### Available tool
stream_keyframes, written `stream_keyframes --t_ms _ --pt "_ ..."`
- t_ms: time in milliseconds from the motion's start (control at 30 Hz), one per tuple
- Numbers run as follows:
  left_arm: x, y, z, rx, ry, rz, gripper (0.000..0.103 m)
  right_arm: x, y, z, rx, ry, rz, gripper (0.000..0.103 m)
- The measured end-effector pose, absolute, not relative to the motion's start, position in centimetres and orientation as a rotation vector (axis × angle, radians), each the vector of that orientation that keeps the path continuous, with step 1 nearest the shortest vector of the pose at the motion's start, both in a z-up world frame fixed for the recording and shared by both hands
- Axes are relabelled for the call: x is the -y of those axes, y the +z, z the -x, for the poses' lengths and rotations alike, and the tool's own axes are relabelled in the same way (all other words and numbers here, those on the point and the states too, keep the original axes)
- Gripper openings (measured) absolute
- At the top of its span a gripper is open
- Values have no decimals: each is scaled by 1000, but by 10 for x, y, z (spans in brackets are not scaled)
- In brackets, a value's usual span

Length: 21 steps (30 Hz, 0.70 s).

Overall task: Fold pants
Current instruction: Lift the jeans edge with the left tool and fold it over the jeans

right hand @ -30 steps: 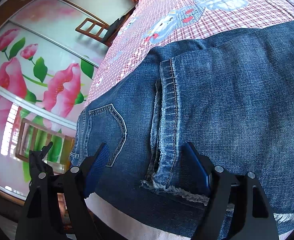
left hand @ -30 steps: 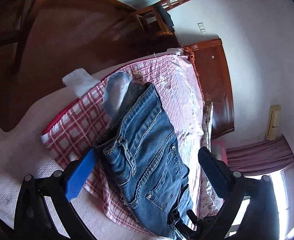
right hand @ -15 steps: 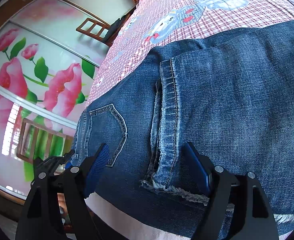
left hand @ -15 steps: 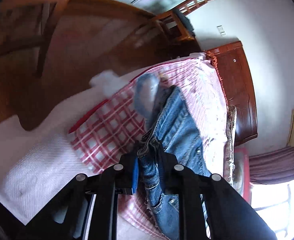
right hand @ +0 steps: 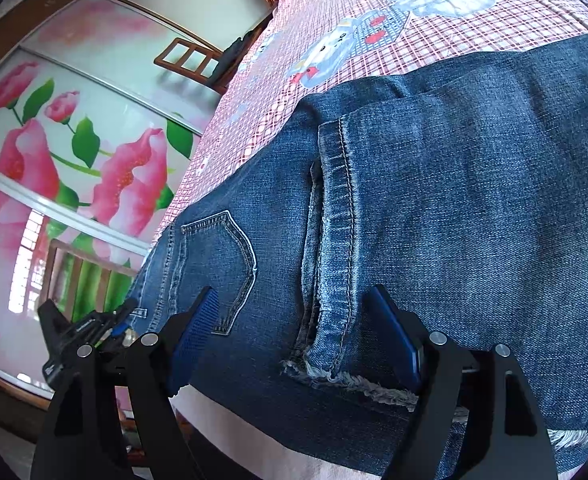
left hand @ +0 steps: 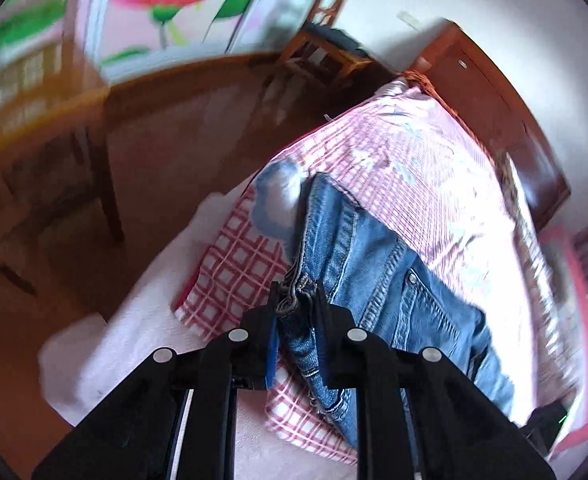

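Observation:
Blue jeans (left hand: 374, 264) lie on a bed with a pink checked cover (left hand: 414, 160). My left gripper (left hand: 296, 296) is shut on the bunched waistband at the near end and holds that edge up off the cover. In the right wrist view the jeans (right hand: 454, 200) fill the frame, with a back pocket and the frayed leg hems near the bed's edge. My right gripper (right hand: 294, 312) stands open just above the denim, its blue pads on either side of the stitched leg seam and not pressing it. The left gripper (right hand: 90, 328) shows small at the far left there.
A pale blue cloth (left hand: 274, 200) lies beside the jeans. White bedding (left hand: 126, 340) hangs at the bed's corner. A wooden chair (left hand: 326, 52) and a dark headboard (left hand: 494, 92) stand beyond the bed; a wooden table leg (left hand: 102, 168) stands on the left. Flower-printed sliding doors (right hand: 54, 160) line the wall.
My left gripper went from wide open to shut on the waistband, then rose and rolled, lifting that edge. The right gripper and the leg hems have not moved.

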State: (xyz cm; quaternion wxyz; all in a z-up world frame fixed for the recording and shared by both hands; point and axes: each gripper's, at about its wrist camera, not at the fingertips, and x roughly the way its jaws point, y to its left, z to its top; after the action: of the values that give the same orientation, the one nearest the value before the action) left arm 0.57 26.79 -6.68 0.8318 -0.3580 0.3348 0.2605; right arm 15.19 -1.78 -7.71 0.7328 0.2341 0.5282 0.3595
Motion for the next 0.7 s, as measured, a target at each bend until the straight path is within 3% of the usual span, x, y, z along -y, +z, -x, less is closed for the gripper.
stream_keyframes --t_ms 167,333,500,700 --pt "-255 -50 -14 -731 574 609 14 20 -78 -152 -1159 793 -518 77" --pt "-248 -43 -5 -607 483 627 14 23 -79 -152 -1158 791 -521 77" --pt "-227 -23 -11 -461 312 629 14 22 -76 -159 -1187 808 -579 92" --pt "-177 10 -41 -418 143 524 14 84 -72 -166 -1093 859 -1093 92"
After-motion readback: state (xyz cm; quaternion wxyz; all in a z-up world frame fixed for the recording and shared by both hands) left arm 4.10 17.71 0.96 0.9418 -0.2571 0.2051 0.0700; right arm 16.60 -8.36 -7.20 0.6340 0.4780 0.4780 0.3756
